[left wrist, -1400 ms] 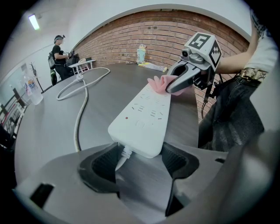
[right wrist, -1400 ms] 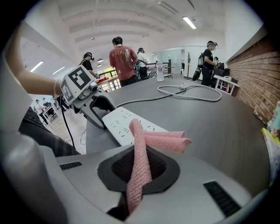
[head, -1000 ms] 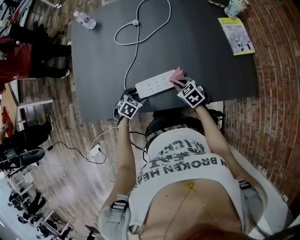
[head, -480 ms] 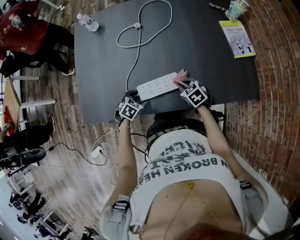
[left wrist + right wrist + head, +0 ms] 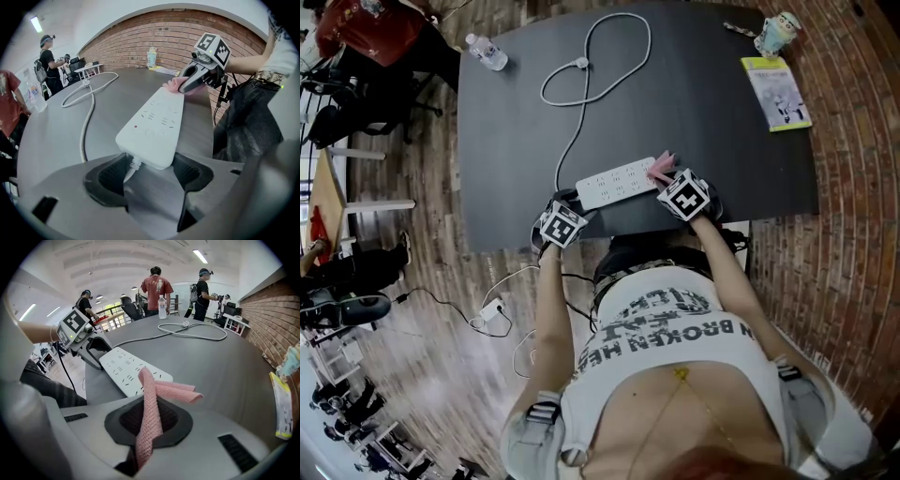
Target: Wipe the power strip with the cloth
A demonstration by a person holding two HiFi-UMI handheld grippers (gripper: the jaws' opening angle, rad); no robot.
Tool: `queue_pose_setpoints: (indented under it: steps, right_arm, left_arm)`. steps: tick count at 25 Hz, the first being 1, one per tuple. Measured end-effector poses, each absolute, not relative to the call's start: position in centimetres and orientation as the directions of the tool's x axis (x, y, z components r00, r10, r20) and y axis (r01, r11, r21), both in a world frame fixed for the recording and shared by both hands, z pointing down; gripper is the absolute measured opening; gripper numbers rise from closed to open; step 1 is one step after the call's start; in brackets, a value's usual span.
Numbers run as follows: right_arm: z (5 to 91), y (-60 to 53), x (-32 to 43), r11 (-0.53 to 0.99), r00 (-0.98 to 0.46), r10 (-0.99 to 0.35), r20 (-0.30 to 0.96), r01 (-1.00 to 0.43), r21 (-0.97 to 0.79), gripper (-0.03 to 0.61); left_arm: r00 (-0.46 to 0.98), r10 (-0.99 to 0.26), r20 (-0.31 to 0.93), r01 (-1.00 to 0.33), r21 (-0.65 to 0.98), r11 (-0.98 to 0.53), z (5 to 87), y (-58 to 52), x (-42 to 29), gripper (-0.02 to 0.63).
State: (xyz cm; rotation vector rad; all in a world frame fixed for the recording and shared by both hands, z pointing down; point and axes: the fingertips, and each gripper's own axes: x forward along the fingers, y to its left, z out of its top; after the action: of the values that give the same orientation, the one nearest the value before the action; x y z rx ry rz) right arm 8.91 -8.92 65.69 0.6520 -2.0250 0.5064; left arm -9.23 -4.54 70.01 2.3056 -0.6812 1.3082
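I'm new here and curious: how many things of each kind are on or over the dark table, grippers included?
Power strip: 1
Cloth: 1
Water bottle: 1
Cup: 1
Booklet: 1
Thin dark item beside cup: 1
Grippers: 2, left gripper and right gripper
Total: 8

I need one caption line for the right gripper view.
Right claw holds a pink cloth at the white power strip's end.

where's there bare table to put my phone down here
Widest bare patch: between the cable loop, the power strip and the booklet. Also the left side of the table, nearer than the water bottle. Crowded at the near edge around strip and cloth.
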Motion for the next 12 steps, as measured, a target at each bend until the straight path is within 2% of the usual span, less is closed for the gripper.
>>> queue_pose_setpoints:
  steps: [5,9,12]
  right_arm:
    - [65.5,-9.0,8.9,0.777,-0.431,-0.254,0.866,-0.624,-0.082,0.015]
    - [64.9,-9.0,8.4,0.829,-0.411,-0.275,0.870,-0.560,-0.003,0.015]
    - [63.7,-9.4,7.5,0.817,-0.498,-0.298,0.814,-0.574,-0.052,0.017]
  left_arm:
    - [0.434,-0.215,0.875,-0.589,0.095,-0.803,69.8,-4.3,-9.4,0.293]
    - [0.411,-0.253,0.876,-0.604,0.053,-0.796,68.5,-4.4,-9.6,0.291]
    - [0.445,-0.326,0.834,-0.641,0.043,-0.766,65.5,-5.0,-9.0,0.291]
